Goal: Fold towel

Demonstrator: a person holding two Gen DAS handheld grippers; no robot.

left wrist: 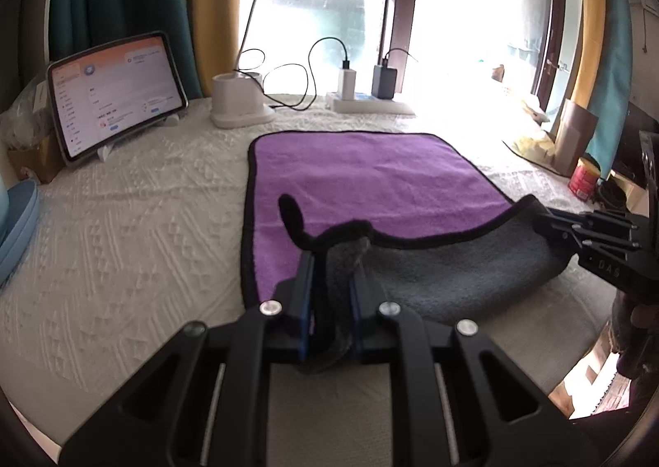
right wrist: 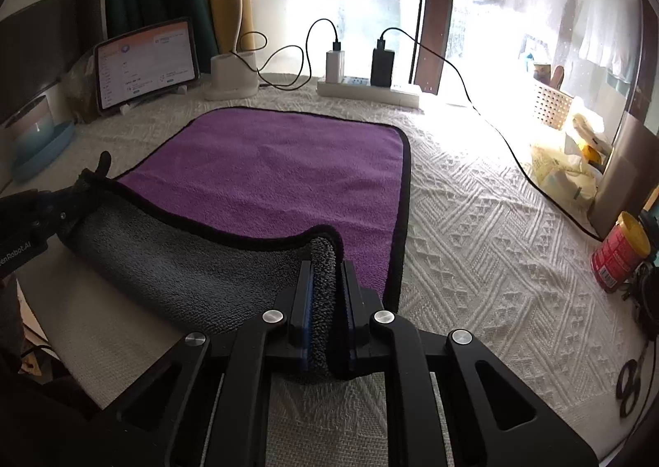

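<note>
The towel lies in the middle of the frame on the white textured table — purple face up, black piping along its edges, its near edge curled over to show a grey underside. The left tool is clamped on the near left corner, the right tool on the near right corner — both corners lifted off the table.

A purple towel with a thin black border and a grey underside lay spread flat on a white textured counter. Its near edge was lifted and curled back over the purple face, grey side showing, with both near corners raised and the far part lying flat.
</note>
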